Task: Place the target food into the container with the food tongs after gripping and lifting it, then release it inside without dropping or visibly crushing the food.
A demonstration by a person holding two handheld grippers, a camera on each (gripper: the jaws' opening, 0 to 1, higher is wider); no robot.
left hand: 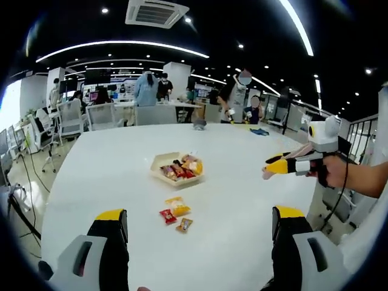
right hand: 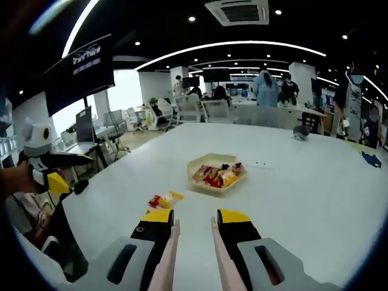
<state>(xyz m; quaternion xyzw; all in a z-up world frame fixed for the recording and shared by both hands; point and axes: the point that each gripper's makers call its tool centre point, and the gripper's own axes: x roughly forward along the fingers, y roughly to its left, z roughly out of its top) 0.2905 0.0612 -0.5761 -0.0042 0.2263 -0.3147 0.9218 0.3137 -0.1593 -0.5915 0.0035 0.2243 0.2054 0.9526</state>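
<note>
While both claws hover over the white table (left hand: 242,200), snack packets (left hand: 176,213) lie well ahead of spread left gripper (left hand: 200,221), right gripper (right hand: 194,221) clasping pink tongs (right hand: 167,260), tray (right hand: 219,171) beyond.

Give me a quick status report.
Left gripper open, empty. Right gripper holds tongs, no food. Snack packets loose on table beside filled tray. Path clear.

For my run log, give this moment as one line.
left gripper open, empty | right gripper holds tongs, open | three snacks on table | tray part filled
</note>
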